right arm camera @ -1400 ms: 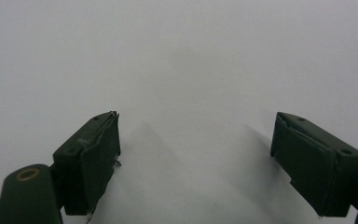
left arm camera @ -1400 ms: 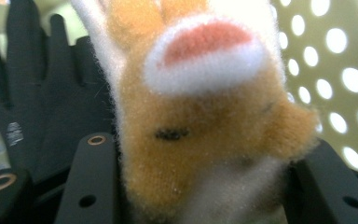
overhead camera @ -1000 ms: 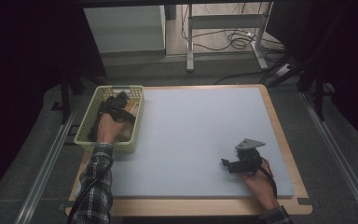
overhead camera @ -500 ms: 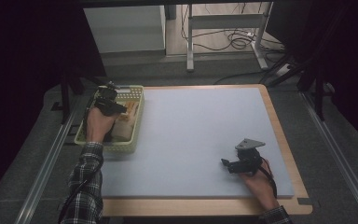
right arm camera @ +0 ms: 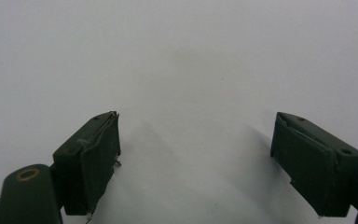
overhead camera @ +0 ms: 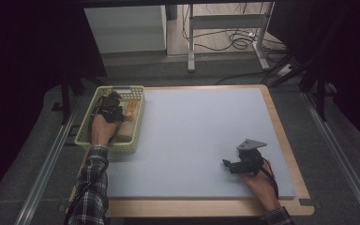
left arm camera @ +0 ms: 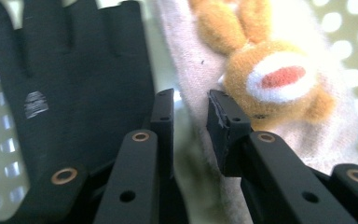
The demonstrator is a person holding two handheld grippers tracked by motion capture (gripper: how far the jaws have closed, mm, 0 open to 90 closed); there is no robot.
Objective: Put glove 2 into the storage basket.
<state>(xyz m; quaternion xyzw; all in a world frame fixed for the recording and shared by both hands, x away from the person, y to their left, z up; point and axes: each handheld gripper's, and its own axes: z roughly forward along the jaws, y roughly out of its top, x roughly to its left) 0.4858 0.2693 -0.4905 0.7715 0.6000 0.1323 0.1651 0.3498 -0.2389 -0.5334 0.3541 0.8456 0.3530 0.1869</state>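
Note:
My left gripper (overhead camera: 114,102) is down inside the yellow-green basket (overhead camera: 86,137) at the table's left edge. In the left gripper view its jaws (left arm camera: 191,116) have just been closing and stand narrow, pinching the edge of a beige cloth piece (left arm camera: 186,60) that carries an orange plush bunny face (left arm camera: 270,84). A black fingerless glove (left arm camera: 74,79) lies flat just left of the jaws. My right gripper (overhead camera: 227,164) rests near the table's front right, pointing left. Its jaws (right arm camera: 196,158) are wide open over the bare pale mat.
The pale blue-grey mat (overhead camera: 201,131) covers the wooden table (overhead camera: 290,154). The perforated basket wall (left arm camera: 354,56) shows behind the cloth. Beyond the far edge are a white cabinet (overhead camera: 124,28), a metal frame (overhead camera: 225,33) and floor cables.
The left hand pushed toward the basket's far end, then drew back a little toward the near side. Its gripper now sits lower among the cloth items. The right hand has not moved.

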